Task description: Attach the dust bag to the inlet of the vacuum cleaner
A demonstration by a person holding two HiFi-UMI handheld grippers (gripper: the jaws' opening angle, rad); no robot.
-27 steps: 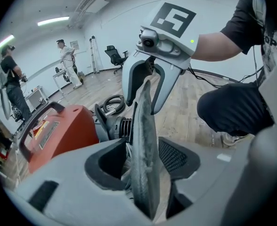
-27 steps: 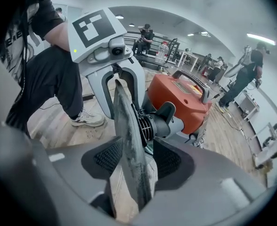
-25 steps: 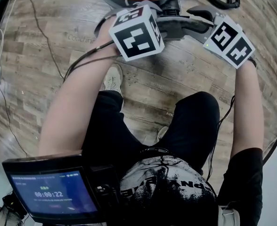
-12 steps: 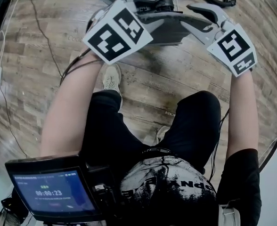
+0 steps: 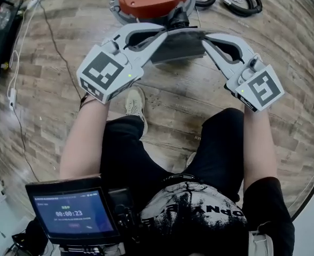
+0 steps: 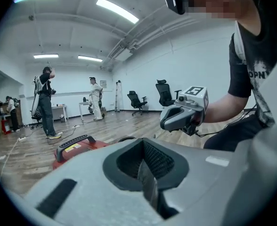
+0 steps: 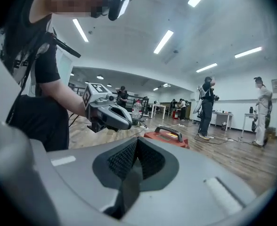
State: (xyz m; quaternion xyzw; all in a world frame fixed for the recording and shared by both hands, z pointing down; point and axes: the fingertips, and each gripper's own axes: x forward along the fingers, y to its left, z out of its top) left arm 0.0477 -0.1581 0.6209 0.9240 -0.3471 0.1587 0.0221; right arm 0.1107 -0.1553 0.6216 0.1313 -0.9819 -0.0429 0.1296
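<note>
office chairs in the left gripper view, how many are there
2. One office chair stands far back near the centre; the other office chair is just right of it. Others may be hidden behind people or the gripper body.

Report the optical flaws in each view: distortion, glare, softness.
Head view: fisheye bows the floor planks, light even, detail sharp at centre. Left gripper view: dark round vignette, ceiling strip lights blown out, the left claw and pinched dust bag soft up close. Right gripper view: same vignette, glaring ceiling lights, right claw soft.
</note>
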